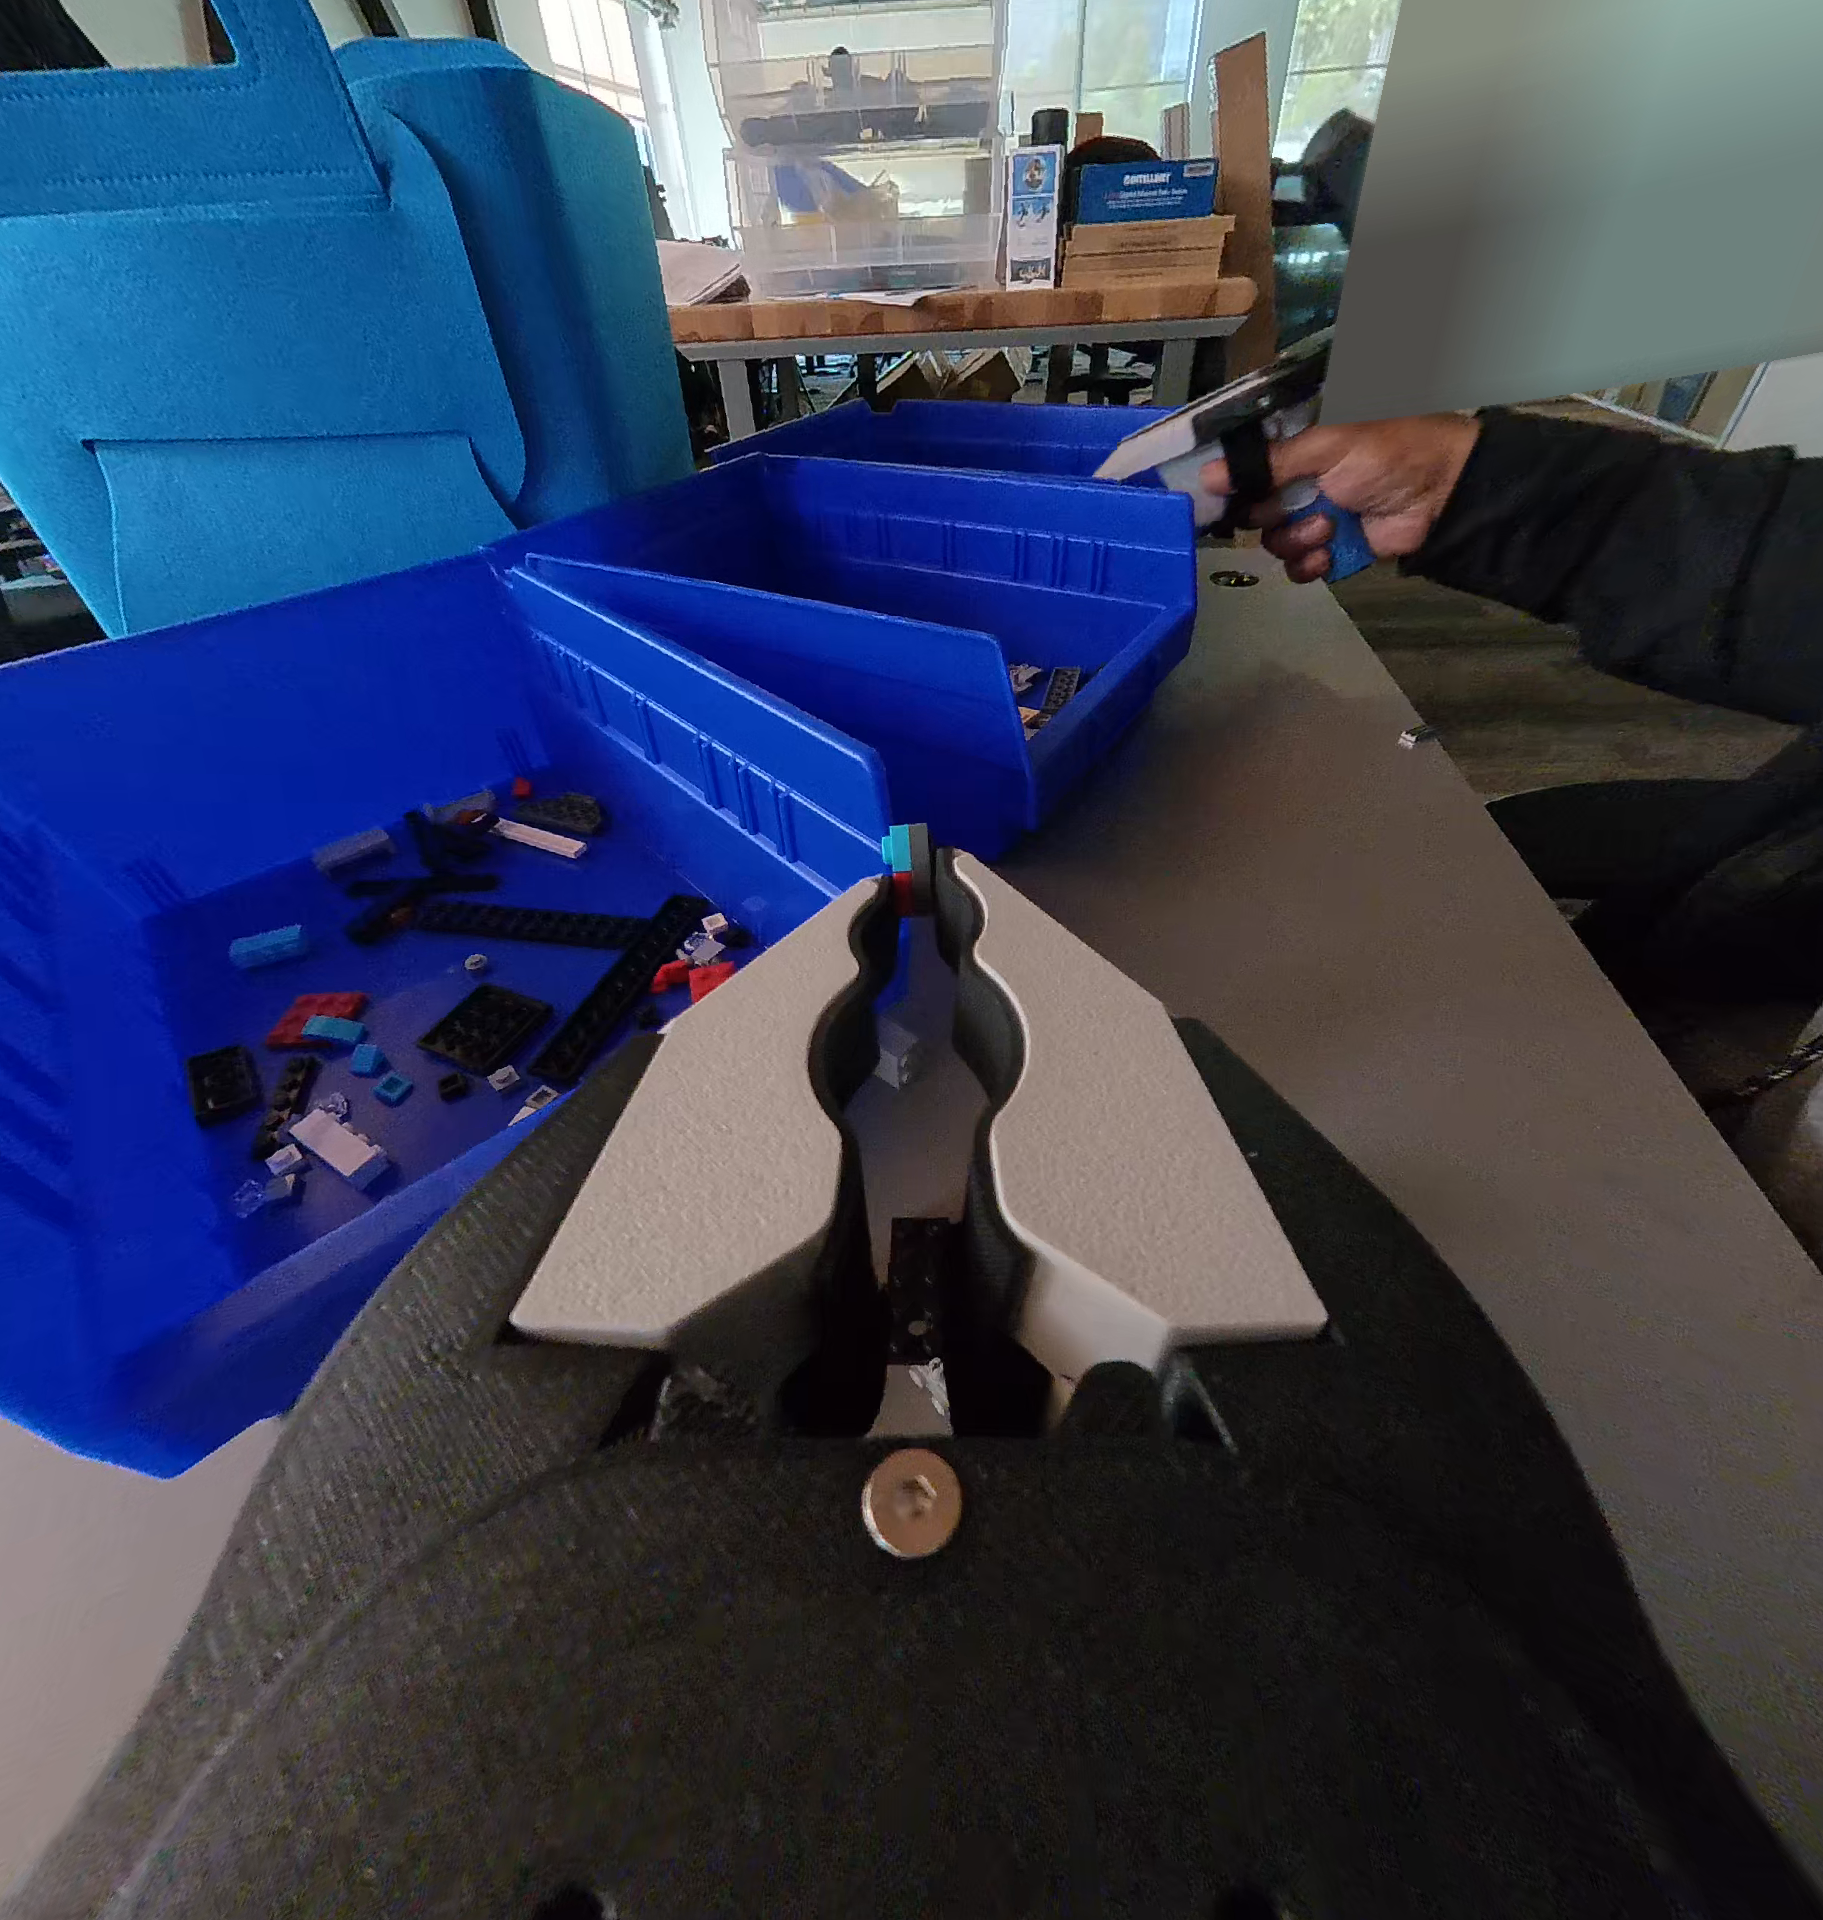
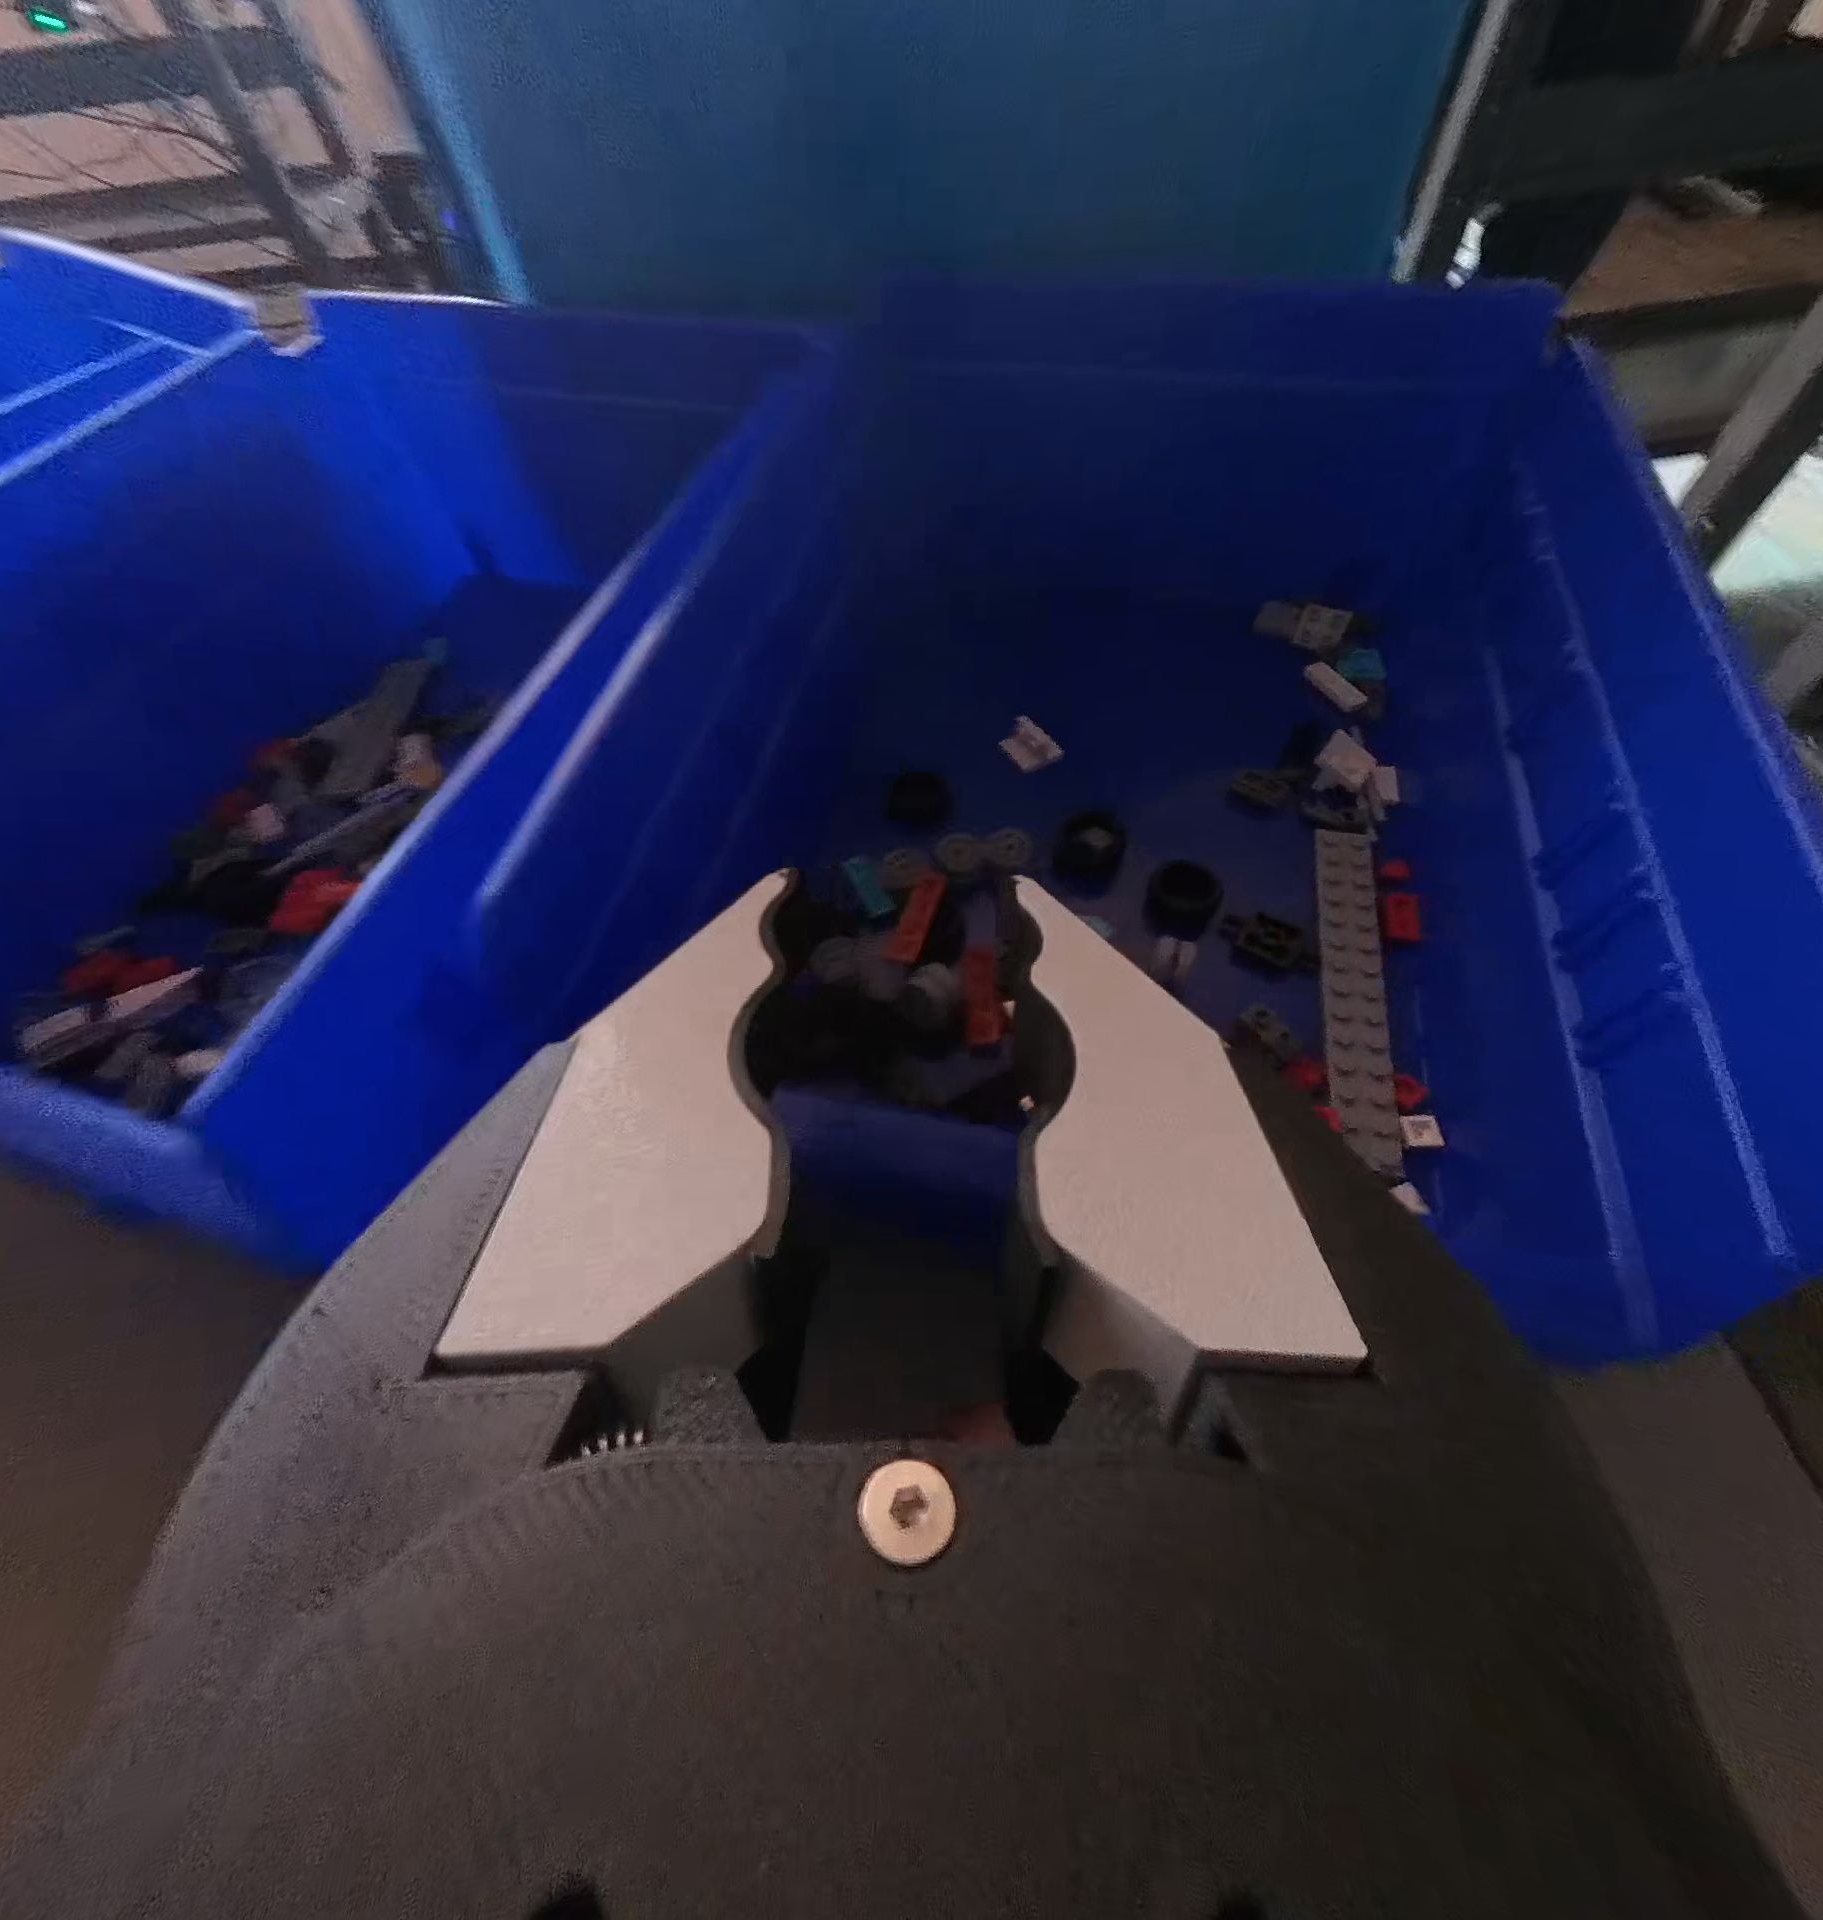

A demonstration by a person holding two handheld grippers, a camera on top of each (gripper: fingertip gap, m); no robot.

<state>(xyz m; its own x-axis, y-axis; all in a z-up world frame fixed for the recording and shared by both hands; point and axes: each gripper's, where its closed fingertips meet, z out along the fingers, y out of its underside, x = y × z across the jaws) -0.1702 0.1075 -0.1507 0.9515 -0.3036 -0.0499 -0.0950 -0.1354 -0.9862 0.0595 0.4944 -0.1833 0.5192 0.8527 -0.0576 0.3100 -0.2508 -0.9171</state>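
Note:
My left gripper (image 1: 912, 883) is shut on a small stack of toy bricks (image 1: 907, 868), teal and grey over red, held above the near corner of a blue bin (image 1: 76, 1039) with loose black, red, teal and white bricks. A small grey brick (image 1: 902, 1060) lies on the table under the fingers. My right gripper (image 2: 902, 883) is open and empty, hovering over a blue bin (image 2: 1613, 831) above a cluster of red, grey and teal pieces (image 2: 928, 935). The right gripper also shows far off in the left wrist view (image 1: 1177, 447), held by a hand (image 1: 1374, 488).
Several blue bins stand in a row on the grey table (image 1: 1354, 935); the middle one (image 1: 1094, 623) holds a few pieces. A long grey plate (image 2: 1354, 987) and black tyres (image 2: 1182, 888) lie in the right bin. A second bin (image 2: 263, 675) of mixed bricks sits left. Blue felt bags (image 1: 263, 312) stand behind. My right fingertips sit around 45 centimetres from my left ones. The long grey plate (image 2: 1354, 987) lies around 12 centimetres away from my right fingertips.

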